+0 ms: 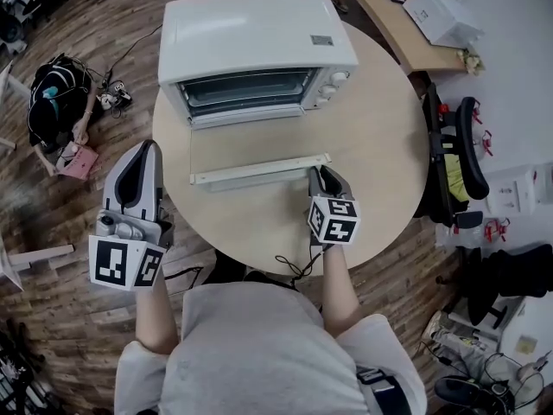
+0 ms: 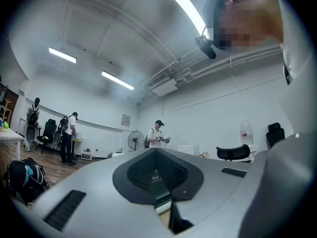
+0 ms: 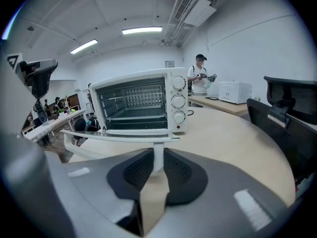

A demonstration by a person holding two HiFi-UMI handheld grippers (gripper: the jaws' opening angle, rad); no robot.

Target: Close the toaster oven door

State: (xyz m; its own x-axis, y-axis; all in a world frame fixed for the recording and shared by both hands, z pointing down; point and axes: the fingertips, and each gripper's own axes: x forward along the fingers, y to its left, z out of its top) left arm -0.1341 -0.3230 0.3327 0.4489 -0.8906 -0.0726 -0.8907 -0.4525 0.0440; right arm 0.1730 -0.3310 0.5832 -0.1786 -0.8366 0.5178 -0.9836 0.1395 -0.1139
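Two grippers sit low in the head view. Right gripper (image 1: 326,178), lower centre, has its fingers (image 3: 182,172) pinching a post of the door handle (image 1: 259,171). The toaster oven (image 1: 255,37) stands open at upper centre. Its lowered door (image 1: 251,145) is glass, hard to make out against the bench (image 1: 380,137). Left gripper (image 1: 147,150), lower left beyond the bench edge, has its fingers pressed together, empty.
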